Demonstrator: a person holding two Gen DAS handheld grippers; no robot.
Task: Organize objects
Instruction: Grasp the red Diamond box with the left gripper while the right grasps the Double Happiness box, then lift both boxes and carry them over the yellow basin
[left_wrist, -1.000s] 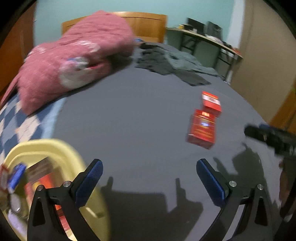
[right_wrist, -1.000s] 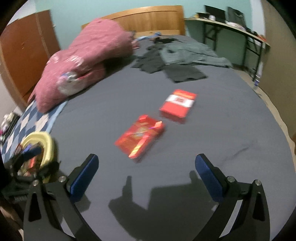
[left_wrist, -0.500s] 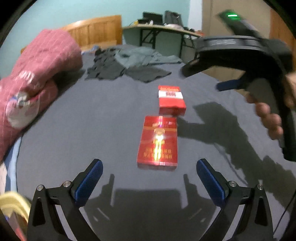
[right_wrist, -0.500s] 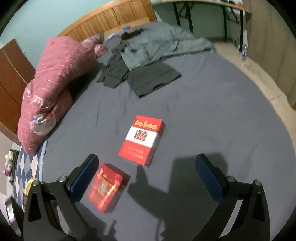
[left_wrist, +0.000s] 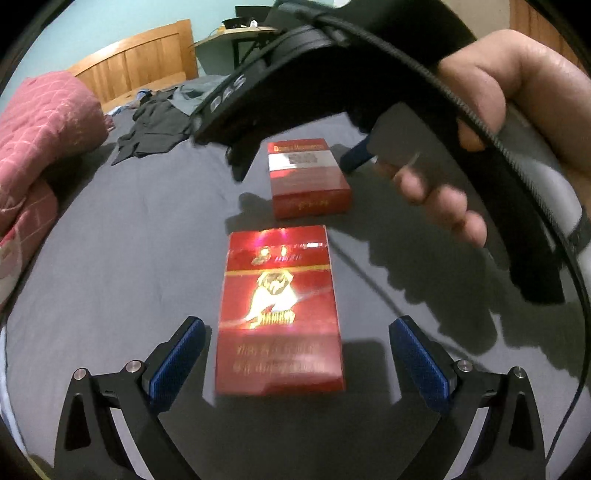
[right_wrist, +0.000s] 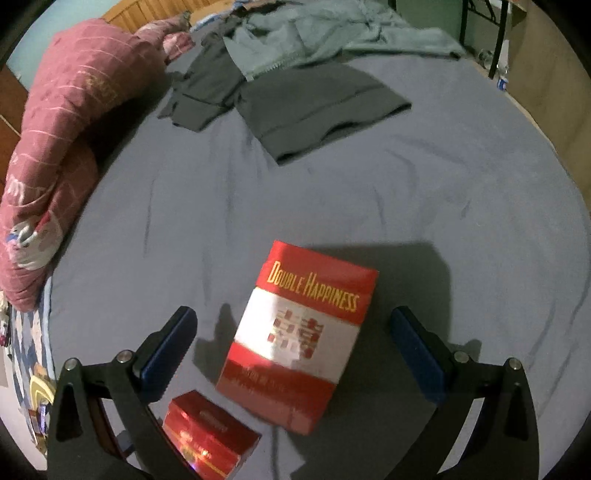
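Two red cigarette packs lie flat on the grey bed sheet (right_wrist: 443, 192). A shiny red pack with gold print (left_wrist: 279, 314) lies between the open fingers of my left gripper (left_wrist: 297, 354); it also shows at the bottom of the right wrist view (right_wrist: 208, 435). A red-and-white Double Happiness pack (right_wrist: 301, 332) lies between the open fingers of my right gripper (right_wrist: 295, 350); in the left wrist view it (left_wrist: 306, 177) sits just beyond the shiny pack. The right gripper's body and the hand holding it (left_wrist: 480, 122) fill the upper right of the left wrist view.
A pink quilt (right_wrist: 70, 122) is bundled at the left of the bed. Dark and grey-green clothes (right_wrist: 295, 74) lie at the far end by the wooden headboard (left_wrist: 136, 74). A yellow container's edge (right_wrist: 37, 391) shows at far left, off the sheet.
Both grippers have moved in and down onto the packs. The left one swung away from the yellow bin onto the shiny pack; the right one closed in on the Double Happiness pack. Both stay open.
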